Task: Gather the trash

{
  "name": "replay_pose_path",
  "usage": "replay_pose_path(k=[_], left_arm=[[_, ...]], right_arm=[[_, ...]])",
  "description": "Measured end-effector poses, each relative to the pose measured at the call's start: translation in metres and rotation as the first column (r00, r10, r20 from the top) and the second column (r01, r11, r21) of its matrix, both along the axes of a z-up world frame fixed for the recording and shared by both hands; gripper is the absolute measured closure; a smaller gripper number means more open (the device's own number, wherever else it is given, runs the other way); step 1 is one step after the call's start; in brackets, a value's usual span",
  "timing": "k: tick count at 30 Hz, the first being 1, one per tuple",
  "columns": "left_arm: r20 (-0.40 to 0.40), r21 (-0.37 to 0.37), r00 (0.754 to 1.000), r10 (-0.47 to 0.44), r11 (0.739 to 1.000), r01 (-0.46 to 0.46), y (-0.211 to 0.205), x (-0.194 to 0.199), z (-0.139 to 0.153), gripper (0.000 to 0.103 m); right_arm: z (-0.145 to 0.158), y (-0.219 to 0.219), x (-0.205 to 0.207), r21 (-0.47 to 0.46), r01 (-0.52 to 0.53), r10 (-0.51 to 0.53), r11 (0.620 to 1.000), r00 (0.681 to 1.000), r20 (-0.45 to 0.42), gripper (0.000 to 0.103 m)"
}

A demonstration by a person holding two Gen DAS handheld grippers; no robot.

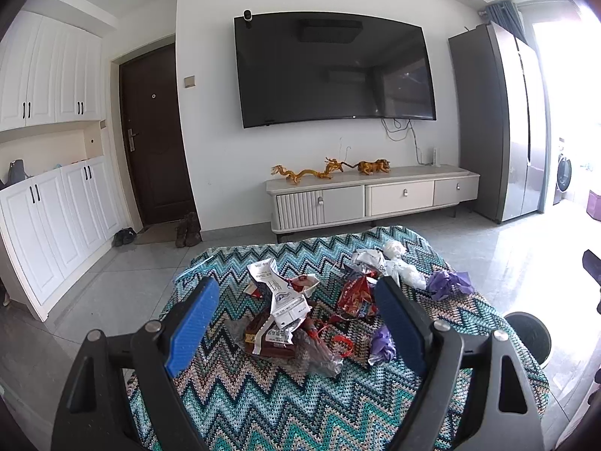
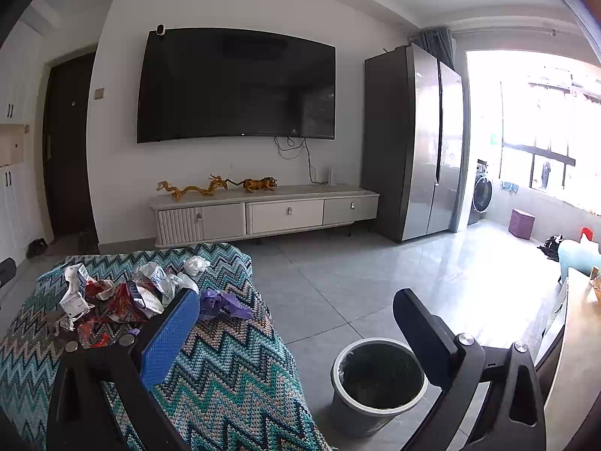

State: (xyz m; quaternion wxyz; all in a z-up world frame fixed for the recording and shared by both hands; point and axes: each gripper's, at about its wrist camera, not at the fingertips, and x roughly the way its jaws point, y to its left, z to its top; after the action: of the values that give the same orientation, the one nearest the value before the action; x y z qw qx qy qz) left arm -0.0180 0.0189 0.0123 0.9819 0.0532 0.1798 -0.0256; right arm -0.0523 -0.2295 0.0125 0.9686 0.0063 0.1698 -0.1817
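Crumpled trash (image 1: 285, 308), a heap of white paper slips and red wrappers, lies on the zigzag-knit teal blanket (image 1: 263, 406) just ahead of the left gripper (image 1: 296, 319), whose jaws stand spread and empty. Two purple wads (image 1: 449, 283) lie to its right. The right gripper (image 2: 296, 323), spread and empty, hangs above one grey round bin (image 2: 377, 379).

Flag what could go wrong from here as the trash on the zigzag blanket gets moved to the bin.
1. The wrappers lie tangled in one heap, so the open left gripper may lift several at once and shed pieces on the way.
2. The bin stands on the floor off the edge of the blanket; light scraps like the purple piece could miss it.
3. Fingers closing low might snag the knitted blanket.
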Motion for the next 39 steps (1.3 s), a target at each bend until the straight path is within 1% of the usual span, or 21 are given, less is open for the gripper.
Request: replay_pose_path(k=[5, 16, 25, 27, 31, 34, 39], left_arm=[[0.011, -0.006, 1.0, -0.003, 1.0, 0.003, 0.0014, -0.0027, 0.0017, 0.018], [0.006, -0.007, 1.0, -0.008, 1.0, 0.008, 0.0023, -0.0033, 0.0015, 0.018], [-0.012, -0.007, 1.0, -0.022, 1.0, 0.021, 0.0011, -0.0016, 0.0003, 0.018], [-0.004, -0.006, 1.0, -0.017, 1.0, 0.017, 0.0013, -0.0024, 0.0013, 0.018], [0.037, 0.009, 0.999, 0.017, 1.0, -0.017, 0.001, -0.0055, 0.0021, 0.018], [0.042, -0.001, 0.999, 0.017, 1.0, -0.017, 0.0008, -0.0051, 0.002, 0.018], [0.059, 0.012, 0.998, 0.009, 1.0, -0.01, -0.003, -0.0082, 0.0051, 0.018]], right_arm=[[0.0011, -0.0003, -0.0022, 0.005, 0.0, 0.0, 1.0, 1.0, 0.005, 0.0], [0.0035, 0.0003, -0.0037, 0.012, 0.009, -0.009, 1.0, 1.0, 0.015, 0.0], [-0.0005, 0.0029, -0.002, 0.008, 0.011, -0.011, 1.0, 1.0, -0.006, 0.0], [-0.0013, 0.0032, -0.0012, 0.007, 0.011, -0.011, 1.0, 1.0, -0.012, 0.0], [-0.001, 0.004, -0.0013, 0.002, 0.014, -0.014, 1.0, 1.0, -0.018, 0.0], [0.0006, 0.0044, -0.0023, -0.003, 0.017, -0.017, 1.0, 1.0, -0.016, 0.0], [0.0015, 0.0045, -0.0037, -0.004, 0.018, -0.018, 1.0, 1.0, -0.014, 0.0]])
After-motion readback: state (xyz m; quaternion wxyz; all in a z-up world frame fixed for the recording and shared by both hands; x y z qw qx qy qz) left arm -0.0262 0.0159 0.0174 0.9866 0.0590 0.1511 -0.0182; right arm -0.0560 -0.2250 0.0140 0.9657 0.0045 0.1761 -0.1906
